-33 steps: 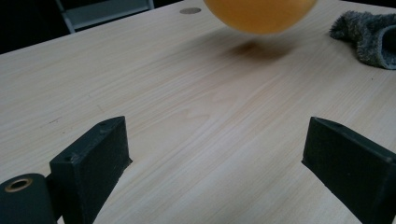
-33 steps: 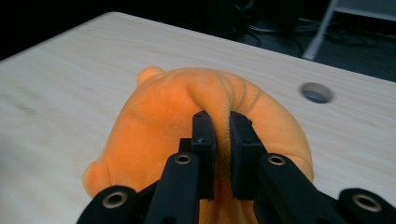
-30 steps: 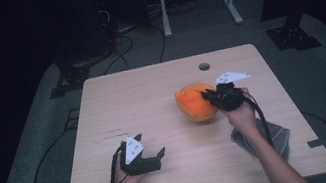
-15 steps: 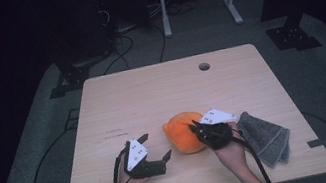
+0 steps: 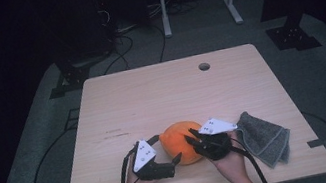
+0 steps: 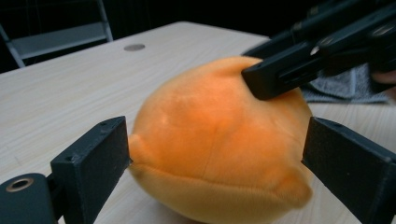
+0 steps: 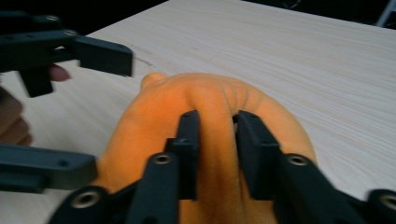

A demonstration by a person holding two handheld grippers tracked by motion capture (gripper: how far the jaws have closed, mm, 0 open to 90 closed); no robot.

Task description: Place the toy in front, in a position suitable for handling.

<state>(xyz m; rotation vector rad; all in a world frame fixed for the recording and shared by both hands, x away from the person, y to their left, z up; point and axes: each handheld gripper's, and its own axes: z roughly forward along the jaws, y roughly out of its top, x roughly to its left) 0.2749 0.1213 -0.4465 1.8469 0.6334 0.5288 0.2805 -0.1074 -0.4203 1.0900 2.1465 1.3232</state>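
Orange plush toy (image 5: 181,141) lies on the wooden table (image 5: 162,96) near its front edge, directly between my two tongs. My right gripper (image 7: 214,122) has a ridge of the plush's fabric pinched up between its jaws; those jaws have just been opening a little, yet in the right gripper view the fold is bunched between the pads, so I read it as a light hold on the skin only. My left gripper (image 6: 212,154) stands wide open with the plush between its jaws, one pad touching the toy's pointed end, the other just beside the far flank, not pressing. The risk I see is the pinch: a thin fold of soft fabric can slide out as soon as I lift or pull, and the toy would drop or roll toward the table edge near me. If I close the left gripper too low, it may squeeze the toy sideways out of the right's hold. The grey cloth (image 5: 264,137) beside my right gripper could snag its cable.
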